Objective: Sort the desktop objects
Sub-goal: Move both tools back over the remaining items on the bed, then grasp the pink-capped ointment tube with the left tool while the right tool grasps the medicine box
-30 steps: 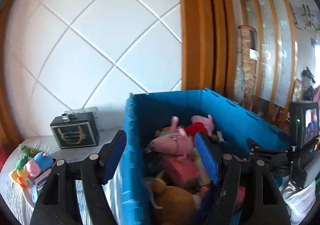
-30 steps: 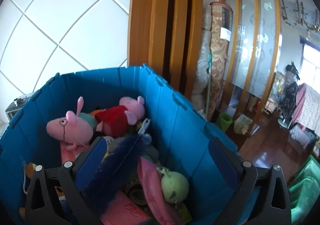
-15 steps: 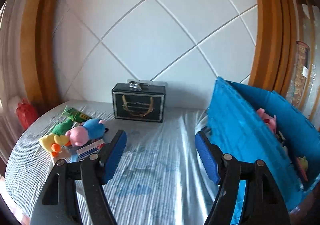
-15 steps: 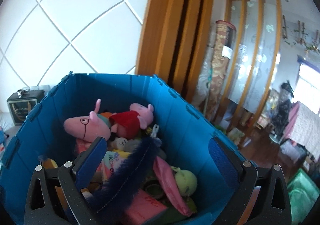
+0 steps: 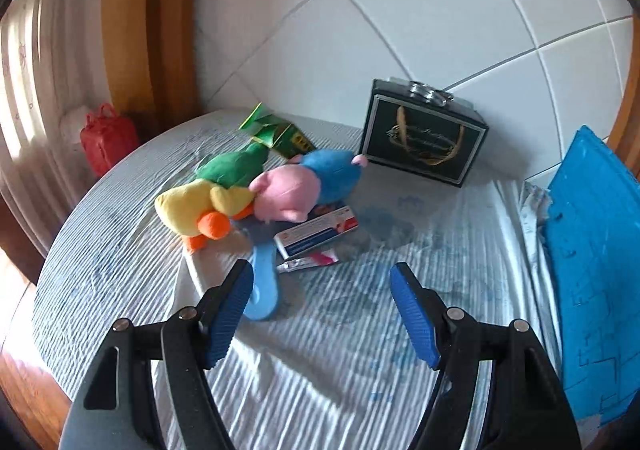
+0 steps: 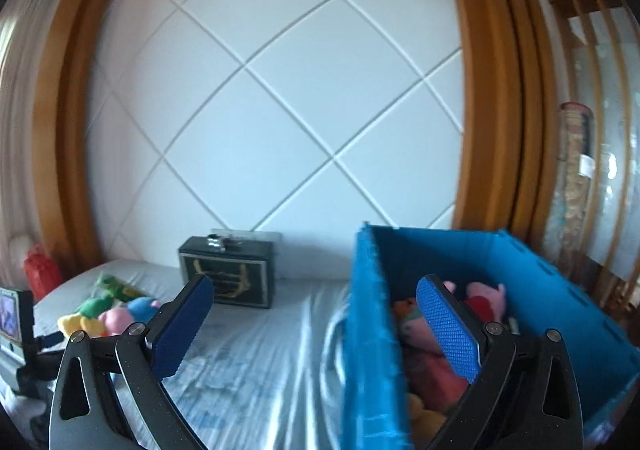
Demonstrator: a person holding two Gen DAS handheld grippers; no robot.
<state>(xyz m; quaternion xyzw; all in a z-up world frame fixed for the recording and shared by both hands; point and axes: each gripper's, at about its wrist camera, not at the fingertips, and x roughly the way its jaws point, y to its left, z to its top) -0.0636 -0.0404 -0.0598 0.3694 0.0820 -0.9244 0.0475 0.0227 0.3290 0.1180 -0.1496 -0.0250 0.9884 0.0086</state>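
On the striped cloth lies a pile: a yellow-green plush duck [image 5: 208, 194], a pink-and-blue plush pig [image 5: 308, 182], a red-white-blue box [image 5: 318, 234], a small tube [image 5: 310, 262] and a light blue paddle-shaped thing [image 5: 262, 282]. My left gripper [image 5: 320, 310] hovers just short of the pile, open and empty. The blue crate [image 6: 472, 314] on the right holds several plush toys, pink pigs [image 6: 484, 298] among them. My right gripper [image 6: 316, 326] is open and empty, straddling the crate's near left wall. The same pile [image 6: 108, 314] shows far left in the right wrist view.
A dark box with gold print [image 5: 424, 140] stands by the tiled wall. A green carton [image 5: 276, 130] lies behind the toys. A red bag [image 5: 108, 136] sits off the table's left edge. The crate's outer wall [image 5: 596, 262] rises at right.
The left gripper swung left from over the crate and dropped toward the toy pile. The right gripper also swung left, from inside the crate to its left wall. Both stayed open.
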